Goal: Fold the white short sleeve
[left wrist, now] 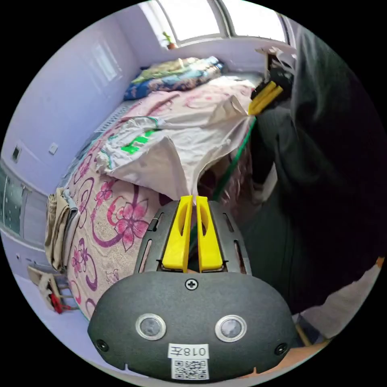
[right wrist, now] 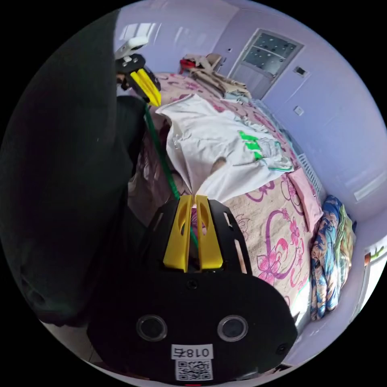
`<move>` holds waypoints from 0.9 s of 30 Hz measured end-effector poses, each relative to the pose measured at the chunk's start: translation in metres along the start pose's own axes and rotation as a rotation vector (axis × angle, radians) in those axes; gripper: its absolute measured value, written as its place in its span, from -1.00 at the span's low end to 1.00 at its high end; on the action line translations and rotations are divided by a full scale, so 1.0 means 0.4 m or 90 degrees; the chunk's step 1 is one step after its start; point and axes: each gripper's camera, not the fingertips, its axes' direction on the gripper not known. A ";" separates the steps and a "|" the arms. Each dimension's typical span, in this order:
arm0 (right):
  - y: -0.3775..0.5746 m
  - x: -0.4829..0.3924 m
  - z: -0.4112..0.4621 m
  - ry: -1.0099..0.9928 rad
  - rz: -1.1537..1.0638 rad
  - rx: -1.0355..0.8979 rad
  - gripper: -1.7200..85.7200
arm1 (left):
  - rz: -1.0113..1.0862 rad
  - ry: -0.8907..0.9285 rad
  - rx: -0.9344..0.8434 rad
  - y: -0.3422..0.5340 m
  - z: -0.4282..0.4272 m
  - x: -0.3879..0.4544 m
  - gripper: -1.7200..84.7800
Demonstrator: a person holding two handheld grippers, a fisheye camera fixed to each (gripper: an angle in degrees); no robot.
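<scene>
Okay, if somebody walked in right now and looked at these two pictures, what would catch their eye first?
Probably the white short sleeve, with green print, stretched over the edge of the bed with its pink flowered cover. The left gripper and the right gripper each pinch a corner of it with yellow jaws closed. A person in dark clothes stands by the bed.

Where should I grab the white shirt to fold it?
By the two hem corners at the bed's near edge, coming from the person's side. Both grippers, left and right, pinch the shirt there; it hangs taut between them.
</scene>
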 end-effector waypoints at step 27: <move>-0.145 0.104 0.059 -0.102 0.283 0.041 -0.92 | -0.311 -0.133 0.005 -0.173 0.188 -0.032 -0.93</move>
